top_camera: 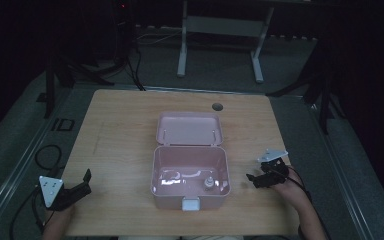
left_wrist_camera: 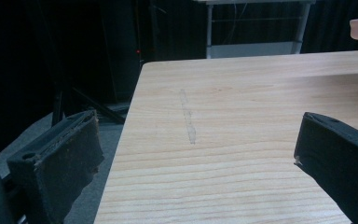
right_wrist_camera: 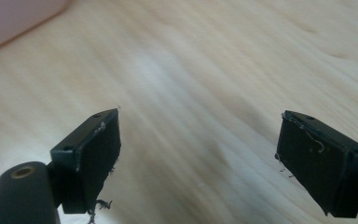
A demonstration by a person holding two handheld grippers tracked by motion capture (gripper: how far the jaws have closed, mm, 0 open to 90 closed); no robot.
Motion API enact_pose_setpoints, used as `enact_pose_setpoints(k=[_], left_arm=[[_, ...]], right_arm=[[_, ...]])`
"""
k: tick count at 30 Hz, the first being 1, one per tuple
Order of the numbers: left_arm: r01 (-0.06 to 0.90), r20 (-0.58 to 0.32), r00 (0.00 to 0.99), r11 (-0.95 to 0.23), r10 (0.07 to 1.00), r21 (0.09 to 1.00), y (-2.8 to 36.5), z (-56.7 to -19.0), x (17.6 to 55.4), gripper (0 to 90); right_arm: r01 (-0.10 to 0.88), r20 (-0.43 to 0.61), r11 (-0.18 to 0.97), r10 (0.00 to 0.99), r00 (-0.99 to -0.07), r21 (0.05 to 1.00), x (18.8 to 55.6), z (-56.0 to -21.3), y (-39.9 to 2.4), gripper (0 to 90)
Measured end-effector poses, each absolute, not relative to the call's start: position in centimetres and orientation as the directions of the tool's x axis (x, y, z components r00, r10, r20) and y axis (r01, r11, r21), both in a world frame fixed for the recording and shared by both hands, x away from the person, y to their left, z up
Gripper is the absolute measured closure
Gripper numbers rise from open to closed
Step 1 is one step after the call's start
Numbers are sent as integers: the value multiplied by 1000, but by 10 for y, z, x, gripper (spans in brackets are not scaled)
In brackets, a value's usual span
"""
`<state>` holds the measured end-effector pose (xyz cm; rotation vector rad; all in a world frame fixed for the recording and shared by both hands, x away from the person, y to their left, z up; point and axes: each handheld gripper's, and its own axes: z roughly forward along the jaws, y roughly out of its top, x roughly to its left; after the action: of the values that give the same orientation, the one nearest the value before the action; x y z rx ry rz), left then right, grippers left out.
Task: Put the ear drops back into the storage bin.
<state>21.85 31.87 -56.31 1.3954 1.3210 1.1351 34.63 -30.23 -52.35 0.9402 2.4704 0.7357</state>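
Over on the left, the left tool [top_camera: 82, 184] sits low at the near corner of the tabletop [top_camera: 120, 130], jaws spread wide and holding nothing; in its own view they frame bare wood grain, with a faint pale scuff [left_wrist_camera: 188, 121] running up the boards. It looks parked clear of the work, waiting.

Centre stage: the pink box [top_camera: 190, 172], lid [top_camera: 189, 128] thrown back flat toward the far side, so the inside is open from above. Down in its near right corner stands a small pale object [top_camera: 209, 183], too dim to name; a white latch tab [top_camera: 190, 204] sticks out of the front wall.

On the right, the right tool [top_camera: 251, 178] lies just beside the box, pointing at its side wall, jaws wide apart and empty, probably lined up to go in.

No writing or brand mark is readable anywhere.
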Motion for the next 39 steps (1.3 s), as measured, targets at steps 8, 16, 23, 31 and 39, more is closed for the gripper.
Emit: enact_pose_setpoints(k=[8,16,23,31,39], left_arm=[[196,45,18,-47,999,980,319,-563,218,10],[191,43,18,-46,999,980,319,-563,218,10],[194,43,18,-45,999,980,319,-563,218,10],[196,41,16,-44,999,980,319,-563,218,10],[195,40,18,-43,999,980,319,-563,218,10]], right_arm=[[523,-207,539,800,-564,660,342,-532,-312,129],[562,-208,433,884,-420,705,338,-541,-320,123],[545,-183,307,945,-272,780,330,-544,-329,122],[472,-154,215,974,-166,855,321,-547,-333,122],[406,-155,205,976,-152,890,313,-550,-334,122]])
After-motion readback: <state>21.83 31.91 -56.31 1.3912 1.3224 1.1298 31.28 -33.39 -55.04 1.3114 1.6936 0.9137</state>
